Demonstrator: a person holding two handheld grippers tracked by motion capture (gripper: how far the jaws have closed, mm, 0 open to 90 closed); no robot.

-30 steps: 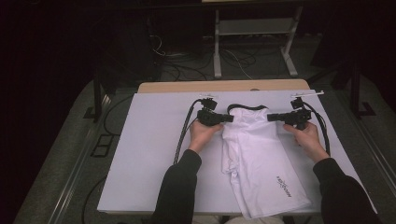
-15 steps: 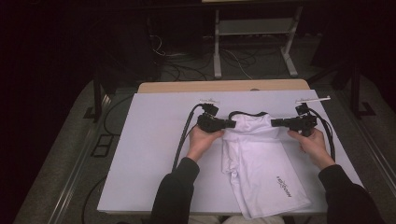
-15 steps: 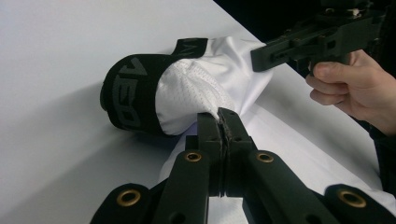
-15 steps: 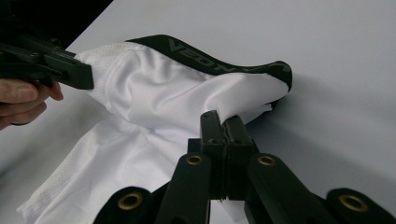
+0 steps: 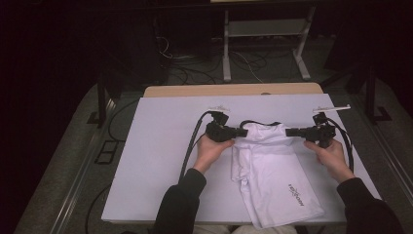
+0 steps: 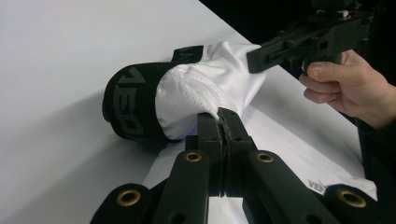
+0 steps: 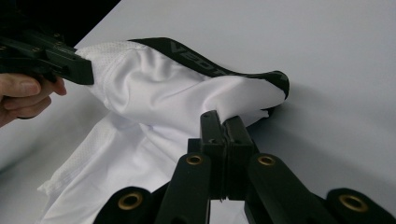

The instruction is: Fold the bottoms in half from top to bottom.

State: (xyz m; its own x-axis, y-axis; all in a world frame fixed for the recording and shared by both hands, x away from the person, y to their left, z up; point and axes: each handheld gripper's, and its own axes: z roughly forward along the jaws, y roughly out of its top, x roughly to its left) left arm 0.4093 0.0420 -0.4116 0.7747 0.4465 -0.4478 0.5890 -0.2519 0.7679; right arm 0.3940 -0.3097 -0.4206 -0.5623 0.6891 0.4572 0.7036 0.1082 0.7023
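Note:
White shorts (image 5: 272,170) with a black lettered waistband (image 6: 126,107) lie on the white table (image 5: 160,146), legs toward the near edge. My left gripper (image 5: 242,131) is shut on the waist's left corner, and white cloth is pinched between its jaws (image 6: 223,119). My right gripper (image 5: 289,132) is shut on the opposite corner, its jaws closed on the cloth just under the waistband (image 7: 223,122). The waist is lifted and stretched between them. Each gripper view also shows the other one at the far corner: the right gripper (image 6: 254,58), the left gripper (image 7: 86,70).
Black cables (image 5: 190,146) trail from both grippers across the table. A bare wooden strip (image 5: 234,90) marks the far edge. Beyond it stand a metal frame (image 5: 263,34) and loose wires on the dark floor. Open white surface lies left of the shorts.
Both hands have drifted a little toward the near edge and slightly right, carrying the held waist with them. The jaws have stayed shut on the cloth.

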